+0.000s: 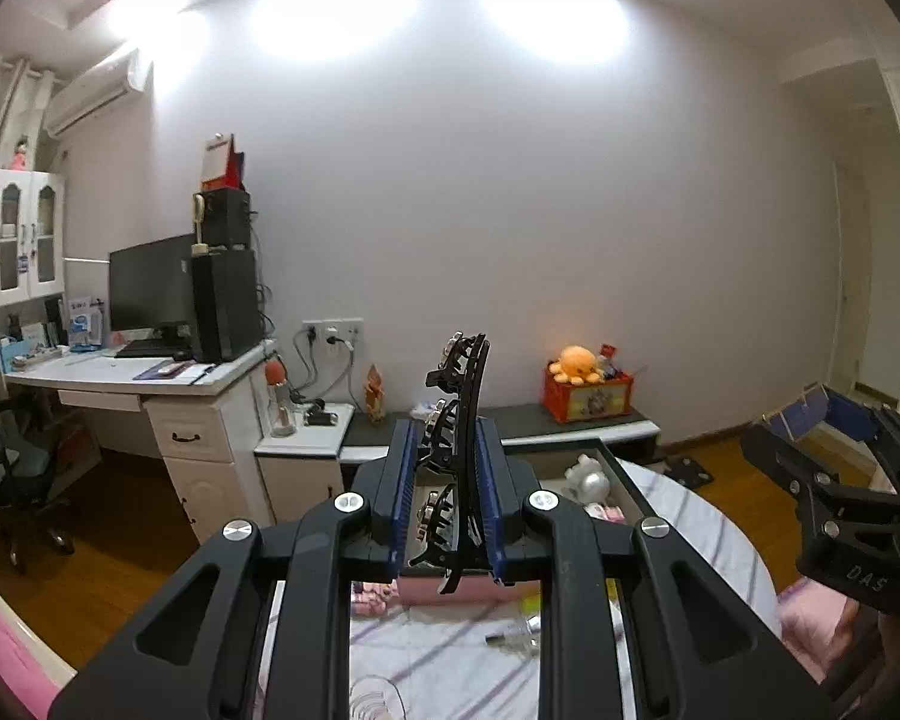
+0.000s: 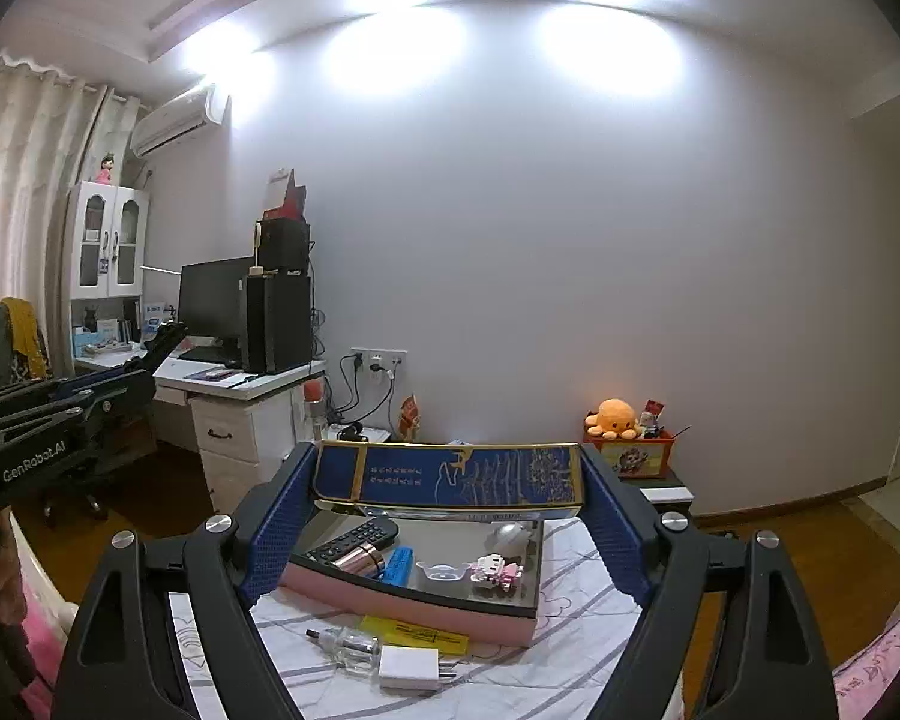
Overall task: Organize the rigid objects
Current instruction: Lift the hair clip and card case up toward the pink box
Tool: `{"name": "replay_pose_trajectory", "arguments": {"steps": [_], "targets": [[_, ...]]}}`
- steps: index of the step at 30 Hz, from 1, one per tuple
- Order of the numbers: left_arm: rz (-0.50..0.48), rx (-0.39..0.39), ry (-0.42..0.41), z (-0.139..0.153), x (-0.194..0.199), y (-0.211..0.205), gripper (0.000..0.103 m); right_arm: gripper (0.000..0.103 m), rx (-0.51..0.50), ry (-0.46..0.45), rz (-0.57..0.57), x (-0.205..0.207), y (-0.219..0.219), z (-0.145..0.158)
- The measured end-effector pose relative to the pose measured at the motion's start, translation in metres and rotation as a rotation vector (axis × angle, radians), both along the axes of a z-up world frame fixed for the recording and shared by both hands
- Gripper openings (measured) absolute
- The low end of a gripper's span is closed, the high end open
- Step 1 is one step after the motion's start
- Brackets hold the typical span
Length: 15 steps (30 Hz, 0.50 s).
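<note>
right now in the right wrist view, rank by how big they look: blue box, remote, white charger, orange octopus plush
1. blue box
2. remote
3. white charger and orange octopus plush: look alike; the charger is much nearer, so unranked.

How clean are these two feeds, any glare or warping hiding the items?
Left wrist view: ceiling glare washes the upper wall, fisheye bends the edges, but the hair clip reads sharp. Right wrist view: same glare and warping; blue box and tray are clear.

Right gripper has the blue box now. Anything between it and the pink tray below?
Nothing visible. The right gripper holds the blue box across its width, above the far edge of the pink tray. The tray already holds a remote, a blue brush and small toys.
</note>
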State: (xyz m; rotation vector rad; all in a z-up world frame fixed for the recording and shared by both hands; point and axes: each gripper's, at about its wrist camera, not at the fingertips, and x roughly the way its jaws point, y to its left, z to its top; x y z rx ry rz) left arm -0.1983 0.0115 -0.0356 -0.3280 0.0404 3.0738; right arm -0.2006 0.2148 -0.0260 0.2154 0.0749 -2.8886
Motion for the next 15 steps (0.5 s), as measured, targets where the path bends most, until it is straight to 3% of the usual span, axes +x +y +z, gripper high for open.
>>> {"name": "replay_pose_trajectory", "arguments": {"steps": [15], "targets": [[-0.036,-0.075,-0.115,-0.02,-0.085,0.018,0.02,0.085,0.008,-0.076,0.025,-0.068,-0.001,-0.016]]}}
